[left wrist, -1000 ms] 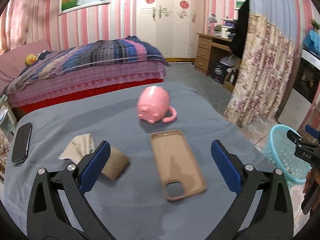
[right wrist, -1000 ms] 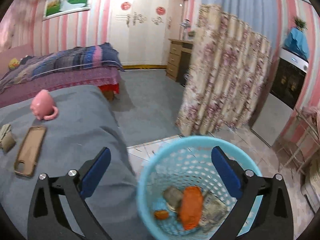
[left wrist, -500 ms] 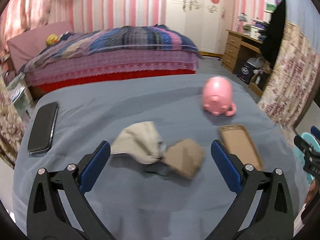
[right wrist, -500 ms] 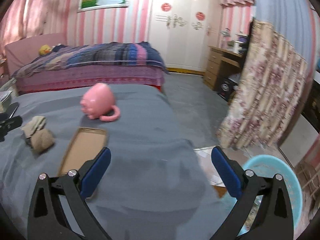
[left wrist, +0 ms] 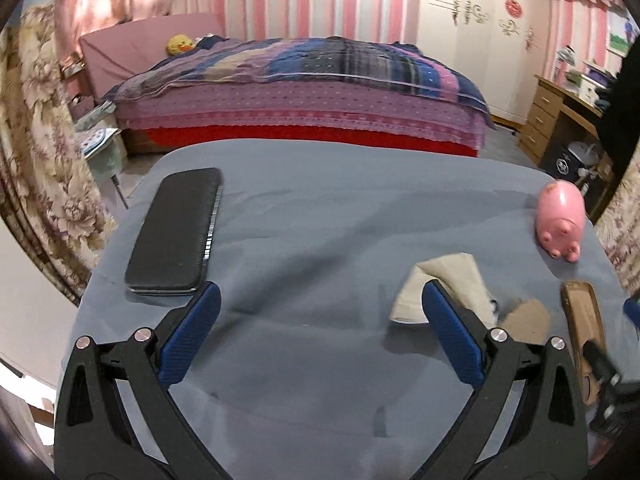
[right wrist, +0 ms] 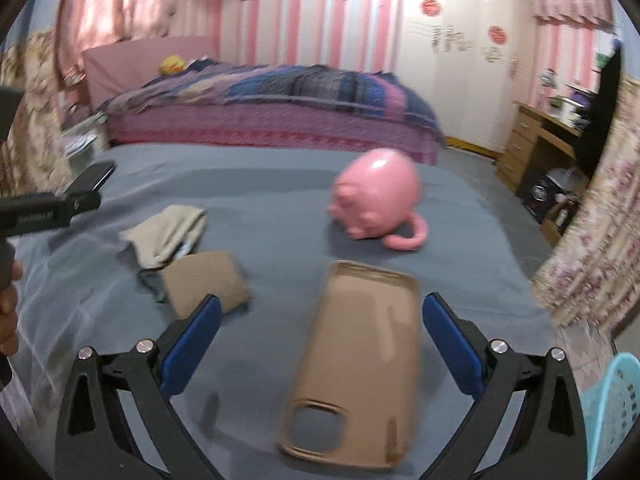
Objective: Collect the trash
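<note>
Two pieces of trash lie together on the grey-clothed table (left wrist: 320,208): a crumpled beige paper (left wrist: 452,272) (right wrist: 168,232) and a brown wad (left wrist: 528,318) (right wrist: 204,284). My left gripper (left wrist: 320,300) is open and empty, low over bare cloth; its right finger (left wrist: 452,336) overlaps the near edge of the beige paper. My right gripper (right wrist: 322,312) is also open and empty, hovering over a tan phone case (right wrist: 360,344). The brown wad sits just beyond its left fingertip. The left gripper's body (right wrist: 44,212) shows at the left edge of the right wrist view.
A black phone (left wrist: 176,232) lies at the table's left. A pink pig mug (right wrist: 376,200) (left wrist: 562,216) lies on its side at the far right. A blue basket (right wrist: 616,412) stands on the floor to the right. A bed (left wrist: 304,92) is behind the table.
My right gripper has come from above the basket back over the table, to the phone case. My left gripper has swung left, so the trash now sits by its right finger.
</note>
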Motion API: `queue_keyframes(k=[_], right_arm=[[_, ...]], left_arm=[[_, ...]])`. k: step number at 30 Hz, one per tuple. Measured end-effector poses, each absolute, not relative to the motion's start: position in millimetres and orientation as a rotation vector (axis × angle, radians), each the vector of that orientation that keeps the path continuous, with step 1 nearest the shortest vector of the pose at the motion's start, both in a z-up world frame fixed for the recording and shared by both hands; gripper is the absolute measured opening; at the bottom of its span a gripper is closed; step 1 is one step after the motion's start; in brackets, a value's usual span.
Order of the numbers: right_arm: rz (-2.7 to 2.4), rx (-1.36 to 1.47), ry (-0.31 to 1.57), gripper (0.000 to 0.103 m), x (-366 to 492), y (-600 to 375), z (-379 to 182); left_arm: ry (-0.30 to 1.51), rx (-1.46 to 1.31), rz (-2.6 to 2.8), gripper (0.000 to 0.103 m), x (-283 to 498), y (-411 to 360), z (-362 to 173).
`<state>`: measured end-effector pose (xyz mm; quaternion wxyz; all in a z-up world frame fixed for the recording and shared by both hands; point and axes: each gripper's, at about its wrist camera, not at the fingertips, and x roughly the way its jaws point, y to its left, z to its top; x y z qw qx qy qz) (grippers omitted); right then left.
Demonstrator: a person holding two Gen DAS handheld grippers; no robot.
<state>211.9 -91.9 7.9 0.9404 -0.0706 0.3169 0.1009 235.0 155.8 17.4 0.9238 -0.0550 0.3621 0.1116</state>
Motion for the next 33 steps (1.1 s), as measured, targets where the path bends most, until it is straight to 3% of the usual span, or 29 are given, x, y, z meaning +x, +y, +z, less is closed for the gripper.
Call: queue_keyframes(k=[8,10,12,14,21,27,30,32,33], right_arm=[[0.317,-0.224,0.713,0.098,224,-43,-10],[0.334,-0.237,0.718,0.093,226,-38,-11],[0.366,-0.242,0.734,0.07,229,-35,-12],[0.416,-0.238,0.758,0.054,233,-34,-14],[0.432,-0.225,0.722,0.018,227,-46,-6],[0.364,-0.165,0.713,0.005,224,-72,-2],[0.34,-0.124,0.709,0.005,225,-88,-1],[0.328,-0.108,0.709,0.005,227,-98,1],[0.325,-0.098,0.707,0.005,229,-105,3]], left_arm=[[0.743,-0.171,0.255,0.097,238,177,16],[0.744,-0.174,0.249,0.097,238,176,16],[0.745,-0.174,0.244,0.097,238,175,16],[0.746,-0.178,0.234,0.097,239,175,15],[0.77,-0.161,0.207,0.097,246,155,9],[0.83,-0.151,0.143,0.097,259,129,-6],[0.862,-0.126,0.114,0.097,266,113,-17],[0.873,-0.112,0.098,0.092,269,102,-23],[0.873,-0.122,0.083,0.084,269,100,-23]])
